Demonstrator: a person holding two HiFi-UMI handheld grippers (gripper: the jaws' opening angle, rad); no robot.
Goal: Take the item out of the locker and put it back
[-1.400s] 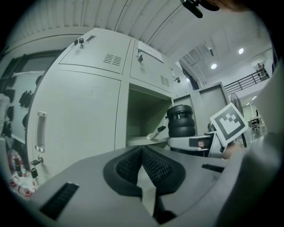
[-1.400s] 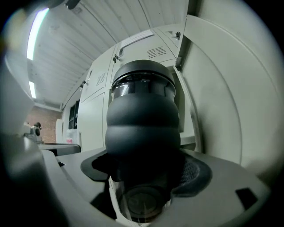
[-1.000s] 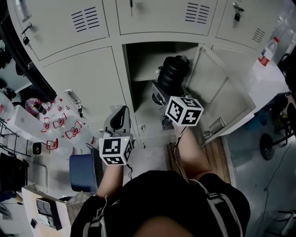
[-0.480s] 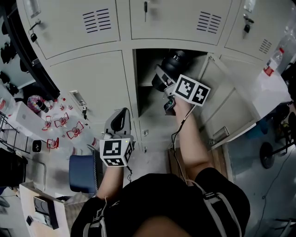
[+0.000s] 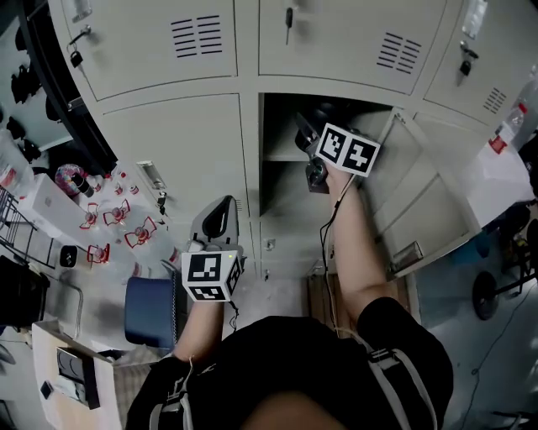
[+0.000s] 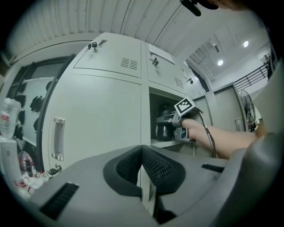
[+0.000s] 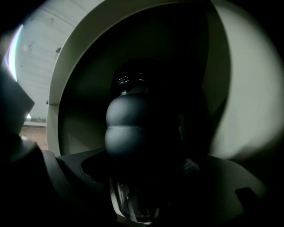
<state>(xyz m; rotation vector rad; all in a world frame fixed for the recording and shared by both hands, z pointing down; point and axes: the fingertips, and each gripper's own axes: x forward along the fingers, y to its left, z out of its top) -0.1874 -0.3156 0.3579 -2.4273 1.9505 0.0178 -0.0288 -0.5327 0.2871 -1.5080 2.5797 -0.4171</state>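
A black jug (image 5: 323, 114) with rounded ridges is inside the open locker compartment (image 5: 282, 180), at the level of its shelf (image 6: 166, 142). My right gripper (image 5: 311, 138) reaches into the compartment and is shut on the jug (image 7: 133, 128), which fills the space between its jaws. From the left gripper view, the jug (image 6: 162, 126) stands over the shelf with the right gripper (image 6: 174, 127) against it. My left gripper (image 5: 217, 215) hangs low in front of the closed locker doors, shut and holding nothing (image 6: 142, 153).
The compartment's door (image 5: 420, 201) stands swung out to the right. Closed lockers (image 5: 185, 143) surround the opening, some with keys (image 5: 288, 17). A blue stool (image 5: 151, 312) and a white table with small red items (image 5: 109, 231) are at the left.
My right gripper has lifted the black jug up and deeper into the open compartment. The left gripper has stayed where it was.
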